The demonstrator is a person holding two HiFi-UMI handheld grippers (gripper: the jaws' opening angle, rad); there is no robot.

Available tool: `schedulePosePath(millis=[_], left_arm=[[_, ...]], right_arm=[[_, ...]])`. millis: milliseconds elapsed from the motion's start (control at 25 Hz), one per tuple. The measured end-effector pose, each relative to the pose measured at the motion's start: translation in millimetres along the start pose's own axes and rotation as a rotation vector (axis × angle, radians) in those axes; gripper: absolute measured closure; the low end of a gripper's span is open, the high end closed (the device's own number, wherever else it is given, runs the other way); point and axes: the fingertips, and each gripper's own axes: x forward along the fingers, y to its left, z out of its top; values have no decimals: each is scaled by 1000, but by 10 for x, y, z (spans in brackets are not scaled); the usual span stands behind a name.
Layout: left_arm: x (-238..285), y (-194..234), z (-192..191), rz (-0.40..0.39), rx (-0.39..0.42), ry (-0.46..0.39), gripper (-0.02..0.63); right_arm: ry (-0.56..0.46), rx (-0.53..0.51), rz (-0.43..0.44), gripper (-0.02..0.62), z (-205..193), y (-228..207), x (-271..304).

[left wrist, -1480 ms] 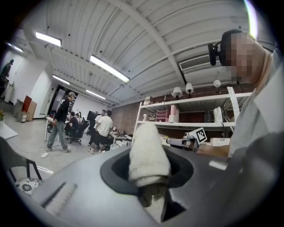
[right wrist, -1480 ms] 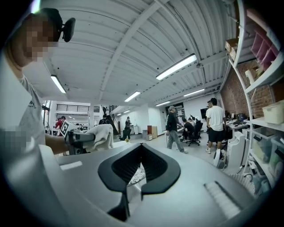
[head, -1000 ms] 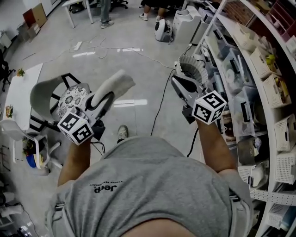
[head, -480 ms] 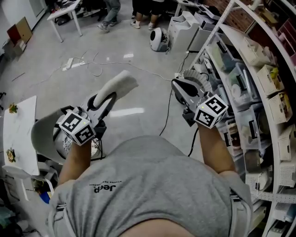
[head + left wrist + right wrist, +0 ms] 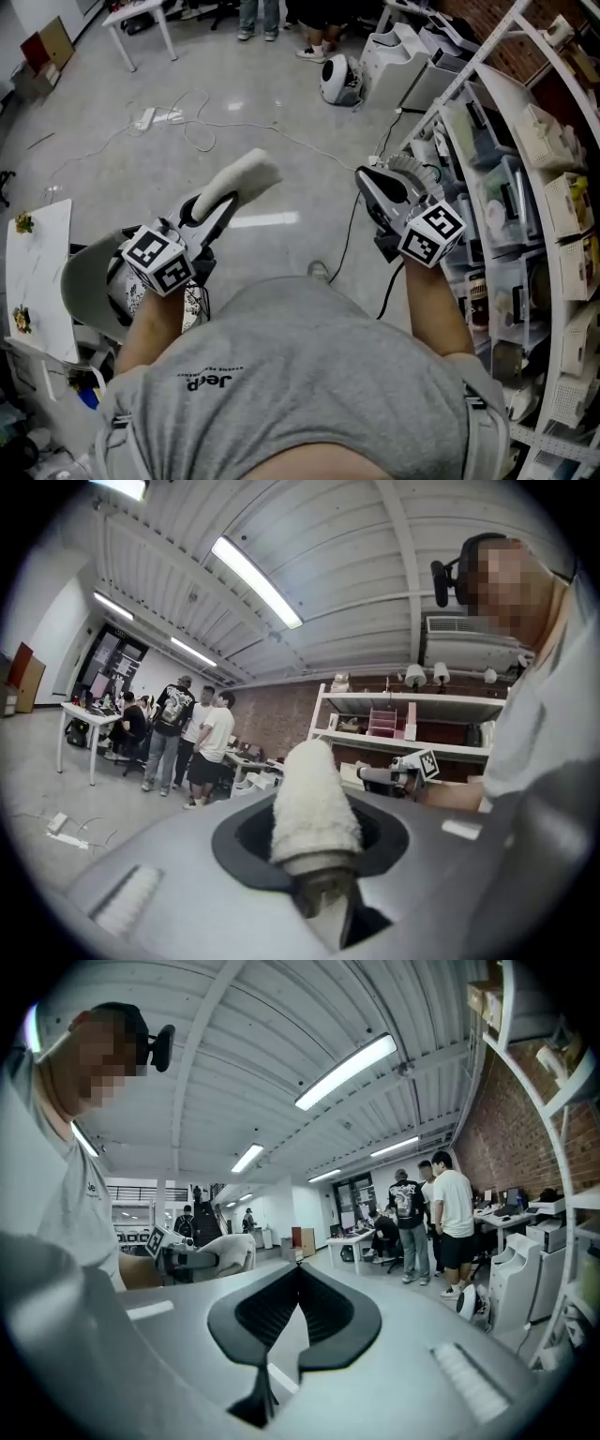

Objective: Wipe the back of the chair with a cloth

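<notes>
Mostly hidden at the far left of the head view: chair, only a curved grey back and a sliver of patterned cushion peeking out from under the left forearm and marker cube. Not seen at all in either gripper view.

Just right of it, left gripper, raised clear of the chair, jaws clamped on a fluffy white cloth that sticks up and rightward past the tips. Closer in the left gripper view: cloth draped over the jaw tips, so little of them to make out. Beyond it, a standing group of people, caught only as legs at the top edge of the head view.

Further right, right gripper, well apart from cloth and chair, close beside the shelving. Jaws pressed together on nothing, plain in the right gripper view.

Against a second ago: chair lower and nearer the body in the head view, cushion far less exposed. Cloth gripped as before, both grippers roughly where they were.
</notes>
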Motion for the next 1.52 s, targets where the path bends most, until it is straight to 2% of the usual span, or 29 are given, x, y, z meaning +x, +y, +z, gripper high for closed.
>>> schedulePosePath(millis=[200, 440, 600, 720, 880, 1040, 1240, 1520], left_arm=[[616, 299, 40, 111, 8, -8, 448], [1305, 564, 29, 275, -32, -12, 448], [1483, 773, -75, 370, -85, -12, 448], [1322, 941, -186, 460, -109, -9, 448], [686, 1205, -315, 642, -166, -72, 448], [-281, 1525, -443, 801, -227, -140, 448], [-1993, 1907, -792, 1031, -315, -223, 448], [-4506, 2232, -1637, 1401, -508, -301, 448]], right_arm=[[-17, 12, 111, 591, 10, -851, 311], [29, -1, 273, 591, 118, -1713, 816], [68, 6, 369, 591, 106, -1962, 1306], [100, 2, 451, 591, 39, -1881, 1744], [163, -26, 613, 591, -89, -1376, 2479], [216, -68, 728, 591, -213, -540, 3237], [294, -119, 858, 591, -600, 940, 4196], [412, -176, 1024, 591, -1364, 3080, 5545]])
